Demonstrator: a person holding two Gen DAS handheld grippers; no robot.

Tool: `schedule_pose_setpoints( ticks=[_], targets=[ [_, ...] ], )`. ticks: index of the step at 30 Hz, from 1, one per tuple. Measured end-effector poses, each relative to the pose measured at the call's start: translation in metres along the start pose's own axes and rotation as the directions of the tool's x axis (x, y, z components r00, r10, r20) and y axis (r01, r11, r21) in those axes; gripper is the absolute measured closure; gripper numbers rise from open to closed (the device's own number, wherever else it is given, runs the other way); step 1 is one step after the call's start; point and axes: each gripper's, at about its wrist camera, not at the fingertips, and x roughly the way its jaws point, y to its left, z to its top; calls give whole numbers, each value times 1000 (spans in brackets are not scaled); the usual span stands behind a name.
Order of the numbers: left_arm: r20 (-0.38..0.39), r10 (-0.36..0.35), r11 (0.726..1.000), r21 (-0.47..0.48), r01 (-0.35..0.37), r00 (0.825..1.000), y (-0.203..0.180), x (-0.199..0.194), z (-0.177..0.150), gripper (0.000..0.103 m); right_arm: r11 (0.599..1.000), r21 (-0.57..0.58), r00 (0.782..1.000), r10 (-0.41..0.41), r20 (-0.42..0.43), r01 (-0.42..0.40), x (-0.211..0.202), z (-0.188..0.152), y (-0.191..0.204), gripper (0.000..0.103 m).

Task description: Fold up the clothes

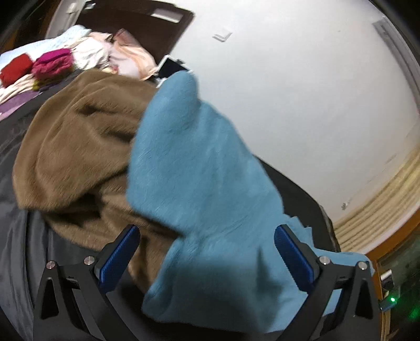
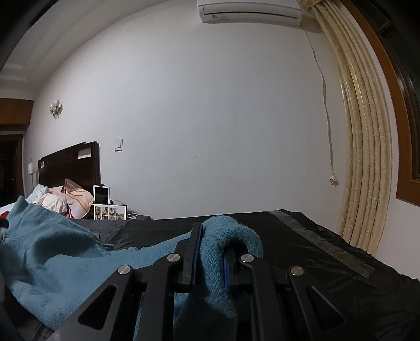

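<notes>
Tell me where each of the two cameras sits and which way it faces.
Left wrist: sits on the left gripper, looking along its open blue-padded fingers, tilted, over the fuzzy blue sweater and a brown fleece garment toward the dark wooden headboard.
Right wrist: sits on the right gripper, low and level over the black bed cover, facing the white wall; its fingers are shut on a fold of the blue sweater.
Shared: the blue sweater, headboard, wall, and cream curtain.
</notes>
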Motion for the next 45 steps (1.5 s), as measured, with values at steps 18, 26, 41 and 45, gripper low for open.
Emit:
schedule_pose_setpoints(
  ticks=[18, 26, 41, 45],
  targets=[
    [-100, -78, 994, 73, 85, 992, -41, 45, 32, 58, 998, -51, 999, 25, -33, -27, 4, -4, 13, 90],
    [-87, -33, 989, 141, 45, 996, -51, 52, 34, 78, 999, -38, 999, 16, -46, -17, 3, -4, 14, 90],
    [-47, 180, 950, 267, -161, 982, -24, 109, 8, 75, 993, -107, 993, 38, -113, -50, 14, -12, 35, 90],
    [-33, 236, 942, 253, -221, 971, 0, 110, 19, 74, 984, -147, 987, 75, -144, -96, 23, -15, 54, 90]
  ],
)
